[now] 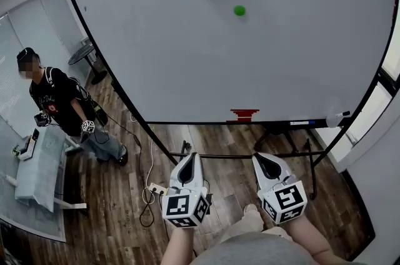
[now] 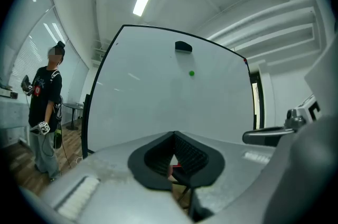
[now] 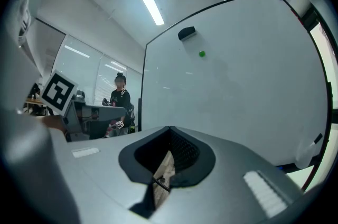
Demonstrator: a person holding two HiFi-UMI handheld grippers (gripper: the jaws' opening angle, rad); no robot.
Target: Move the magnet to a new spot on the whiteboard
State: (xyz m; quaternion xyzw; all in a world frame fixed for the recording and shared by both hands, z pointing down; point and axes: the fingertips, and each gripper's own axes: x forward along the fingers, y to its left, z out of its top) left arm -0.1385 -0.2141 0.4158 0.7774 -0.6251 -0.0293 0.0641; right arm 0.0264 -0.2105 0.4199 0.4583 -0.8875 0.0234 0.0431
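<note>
Whiteboard (image 1: 187, 70): upright on a stand, over wood floor.
Left gripper (image 1: 189, 157): jaws clenched together, nothing between them.
Right gripper (image 1: 262, 159): jaws likewise closed, empty.
Magnet (image 1: 239, 10): green, on the whiteboard's upper middle, well apart from both grippers.

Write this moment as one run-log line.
small round green magnet: on white whiteboard, untouched | left gripper: shut, empty | right gripper: shut, empty

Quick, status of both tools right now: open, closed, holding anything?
Left tool: closed, holding nothing.
Right tool: closed, holding nothing.
The green magnet is on the whiteboard, clear of both.
</note>
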